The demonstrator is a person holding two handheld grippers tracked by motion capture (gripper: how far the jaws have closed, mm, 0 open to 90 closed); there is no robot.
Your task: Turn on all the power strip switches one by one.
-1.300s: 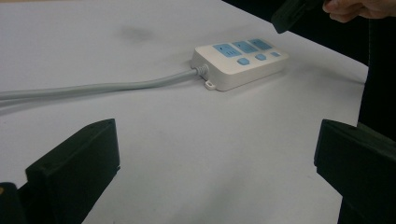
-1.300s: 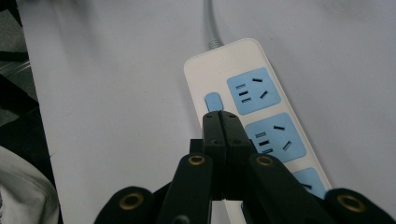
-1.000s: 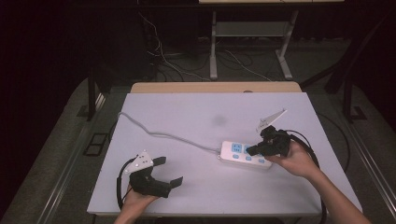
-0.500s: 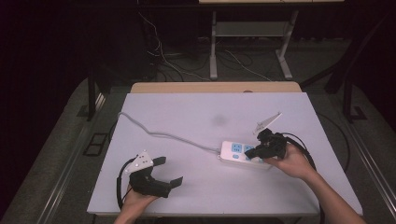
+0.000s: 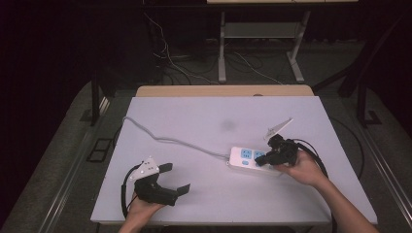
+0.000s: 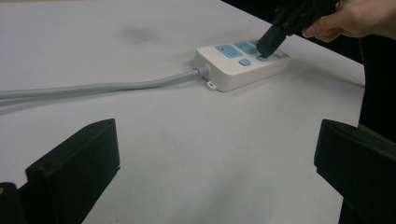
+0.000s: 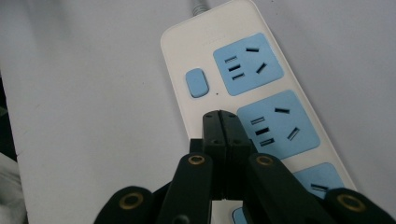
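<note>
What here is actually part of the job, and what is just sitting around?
In the job:
- power strip
- right gripper, shut, tips on a blue switch

Sitting around:
- left gripper, open, apart from the strip
- floor cables

We see a white table (image 5: 218, 116) with a faint grey smudge (image 5: 227, 125) near its middle, and a tan wooden edge (image 5: 223, 91) showing along its far side. Beyond it, on the dark floor, loose cables (image 5: 170, 58) trail at the far left, beside a pale metal frame (image 5: 262, 36) with two legs (its top is cut off). A dark stand (image 5: 94, 99) rises just left of the table.
</note>
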